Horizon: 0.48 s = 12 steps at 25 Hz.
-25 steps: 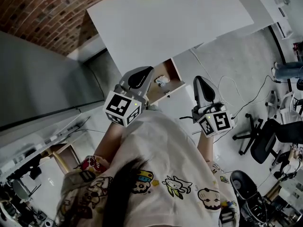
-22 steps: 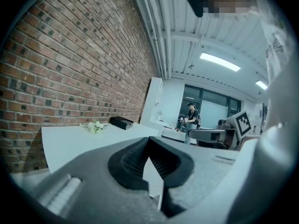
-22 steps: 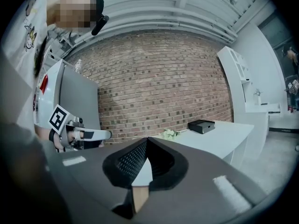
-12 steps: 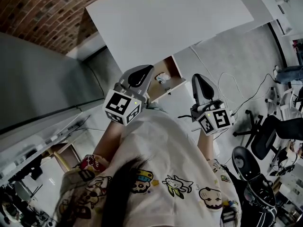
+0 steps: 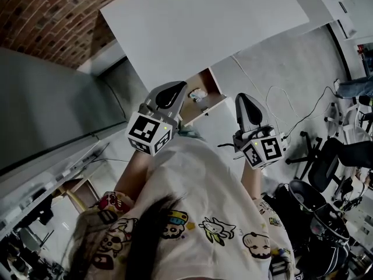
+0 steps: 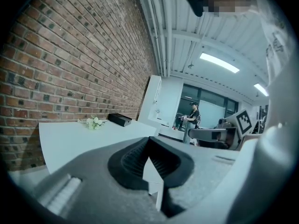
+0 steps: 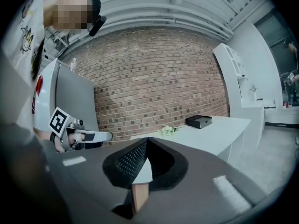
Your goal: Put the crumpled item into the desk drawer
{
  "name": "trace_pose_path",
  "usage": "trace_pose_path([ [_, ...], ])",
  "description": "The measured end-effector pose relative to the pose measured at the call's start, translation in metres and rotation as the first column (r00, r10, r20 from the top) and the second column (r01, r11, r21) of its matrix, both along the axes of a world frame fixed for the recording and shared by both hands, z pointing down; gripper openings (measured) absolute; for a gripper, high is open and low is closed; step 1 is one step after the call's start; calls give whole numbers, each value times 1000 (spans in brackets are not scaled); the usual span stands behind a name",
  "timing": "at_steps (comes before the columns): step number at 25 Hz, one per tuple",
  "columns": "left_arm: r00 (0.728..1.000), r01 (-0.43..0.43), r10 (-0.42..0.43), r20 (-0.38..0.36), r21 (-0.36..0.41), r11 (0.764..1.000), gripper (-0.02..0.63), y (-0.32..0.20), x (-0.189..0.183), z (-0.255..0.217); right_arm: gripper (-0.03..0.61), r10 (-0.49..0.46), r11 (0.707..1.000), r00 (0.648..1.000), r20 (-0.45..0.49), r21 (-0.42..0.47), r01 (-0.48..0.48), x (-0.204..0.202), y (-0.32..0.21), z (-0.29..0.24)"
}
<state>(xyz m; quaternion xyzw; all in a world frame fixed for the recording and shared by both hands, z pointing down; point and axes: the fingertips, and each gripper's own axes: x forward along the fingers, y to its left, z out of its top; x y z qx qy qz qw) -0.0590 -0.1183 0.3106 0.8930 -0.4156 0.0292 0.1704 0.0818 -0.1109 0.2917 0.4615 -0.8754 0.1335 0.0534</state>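
the only print on show is pattern rather than words: each marker cube (image 5: 150, 134) carries bold black-and-white squares, and the person's pale shirt (image 5: 204, 203) is scattered with cartoon figures (any lettering among them is too small to make out). the left hand-held gripper (image 6: 149, 143) has its grey moulded jaws closed, the ribbed black pads meeting at the tip with nothing between them. the right hand-held gripper (image 7: 146, 143) is likewise closed and empty, and its pads show a fine cross-hatched texture. both are held in front of the person's chest, side by side and apart, pointing toward the worktop (image 5: 204, 28). this is a smooth white slab with square corners, set against a rough red-brown brick wall (image 5: 41, 16). toward the wall side of the worktop lie a small sprig of pale flowers (image 6: 95, 122) and a flat black box (image 6: 120, 119). under the worktop's near edge the drawer (image 5: 220, 92) stands pulled out, with wood-brown inner walls. the crumpled item (image 5: 199, 93) lies inside it, a small whitish wrinkled lump. in the head view it sits between the two grippers and touches neither. the floor (image 5: 280, 69) is grey and matte, crossed by thin cables (image 5: 291, 112), with black office chairs (image 5: 326, 165) at the right.
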Motion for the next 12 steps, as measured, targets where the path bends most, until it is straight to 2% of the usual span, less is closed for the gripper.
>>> trace_pose_path([
  [12, 1000, -13, 13, 3, -21, 1000, -2, -2, 3, 7, 9, 13, 999, 1000, 4, -29, -13, 2, -4, 8],
])
